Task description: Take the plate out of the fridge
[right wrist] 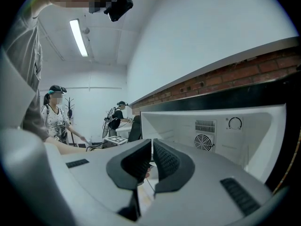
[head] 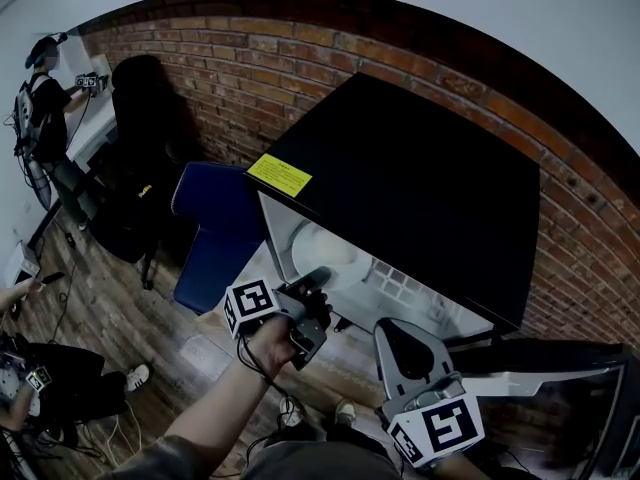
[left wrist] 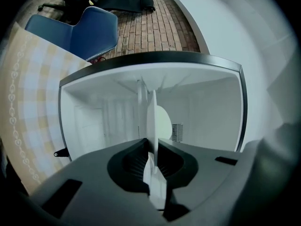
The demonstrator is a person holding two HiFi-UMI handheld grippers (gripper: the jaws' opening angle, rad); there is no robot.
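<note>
Underfoot, a dark wooden floor [head: 110,308] runs to a red brick wall [head: 200,58] with pale plaster above it. One black fridge [head: 420,188] stands against that wall at about 2 o'clock in the head view, its white inside open towards the person, with one yellow label [head: 280,175] on the near corner of its top. There are two chairs: a blue chair [head: 215,228] just beside the fridge at its 9 o'clock, and a black chair [head: 140,168] further off at 10 o'clock. A standing person [head: 45,108] is at the far 10 o'clock edge. There is one plate [head: 322,250] and there are two tools. The plate sits inside the fridge, just within the opening, its pale round face turned up to the head camera. The left tool [head: 318,278] has its jaws pinching the plate's near rim. In the left gripper view the plate is seen edge-on, a thin white line running from 6 to 12 o'clock, away from the tool into the fridge. The right tool [head: 392,326] is at 5 o'clock of the plate, outside the opening, its jaws drawn together to a thin slit with nothing in it. Its view shows one fan grille [right wrist: 203,141] and one dial [right wrist: 234,123] on the fridge's back wall.
</note>
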